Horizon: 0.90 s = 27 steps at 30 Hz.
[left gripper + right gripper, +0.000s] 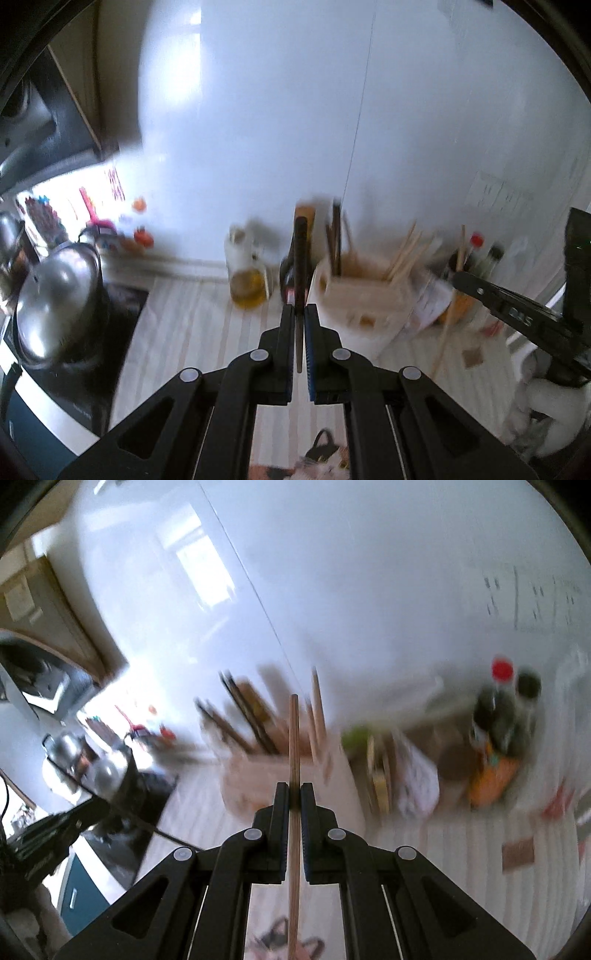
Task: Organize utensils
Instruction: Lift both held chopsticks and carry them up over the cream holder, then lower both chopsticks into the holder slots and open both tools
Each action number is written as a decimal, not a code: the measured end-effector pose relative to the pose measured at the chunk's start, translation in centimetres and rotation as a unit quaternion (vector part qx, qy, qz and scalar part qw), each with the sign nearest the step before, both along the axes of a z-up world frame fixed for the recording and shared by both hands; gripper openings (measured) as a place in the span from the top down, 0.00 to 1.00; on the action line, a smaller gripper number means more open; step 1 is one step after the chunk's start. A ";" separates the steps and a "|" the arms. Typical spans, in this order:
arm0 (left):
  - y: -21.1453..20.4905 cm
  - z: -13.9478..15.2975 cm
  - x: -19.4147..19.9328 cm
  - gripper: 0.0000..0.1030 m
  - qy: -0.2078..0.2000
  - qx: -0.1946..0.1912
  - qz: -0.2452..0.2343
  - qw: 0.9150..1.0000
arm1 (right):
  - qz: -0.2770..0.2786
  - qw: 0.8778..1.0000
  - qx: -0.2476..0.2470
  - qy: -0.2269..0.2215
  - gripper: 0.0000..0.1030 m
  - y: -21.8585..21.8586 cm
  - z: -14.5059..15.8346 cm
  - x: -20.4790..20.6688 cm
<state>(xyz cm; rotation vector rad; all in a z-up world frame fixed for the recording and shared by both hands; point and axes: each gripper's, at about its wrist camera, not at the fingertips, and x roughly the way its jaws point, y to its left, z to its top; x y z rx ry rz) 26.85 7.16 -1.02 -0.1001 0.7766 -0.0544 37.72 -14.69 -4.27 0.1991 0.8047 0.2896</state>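
Two grippers over a striped counter, each clamped on a chopstick.

The counter (192, 314) carries a wooden utensil holder (364, 291) at twelve o'clock from both grippers. The left gripper (300, 314) pinches a dark chopstick (301, 258), jaws nearly together; the right gripper (294, 794) likewise pinches a light wooden chopstick (294, 738), pointing toward the holder.

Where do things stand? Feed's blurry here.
Left claw shut on dark chopstick. Right claw shut on light wooden chopstick. Pale wooden utensil holder ahead, path open.
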 end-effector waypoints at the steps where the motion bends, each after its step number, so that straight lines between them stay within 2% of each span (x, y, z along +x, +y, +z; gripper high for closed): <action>1: -0.1 1.2 0.3 0.98 -0.010 0.001 0.000 1.000 | -0.001 1.000 0.001 -0.010 0.94 0.0 0.8 0.4; 4: -0.3 3.7 1.3 0.97 -0.033 -0.003 -0.001 0.999 | -0.013 0.999 0.010 -0.047 0.94 0.3 3.7 2.6; 8: -1.3 6.2 2.7 0.97 -0.057 -0.004 -0.004 0.998 | -0.031 0.996 0.018 -0.081 0.94 0.8 6.1 5.4; 14: -3.2 8.5 5.6 0.97 -0.070 0.002 -0.012 0.997 | -0.046 0.991 0.019 -0.121 0.94 1.7 7.5 8.4; 19: -4.4 7.9 8.5 0.97 -0.062 0.007 -0.012 0.998 | -0.061 0.987 0.018 -0.149 0.94 1.7 7.1 9.8; 27: -4.8 3.8 12.4 0.97 -0.004 -0.006 -0.013 1.000 | -0.061 0.986 0.025 -0.156 0.94 0.9 4.1 10.9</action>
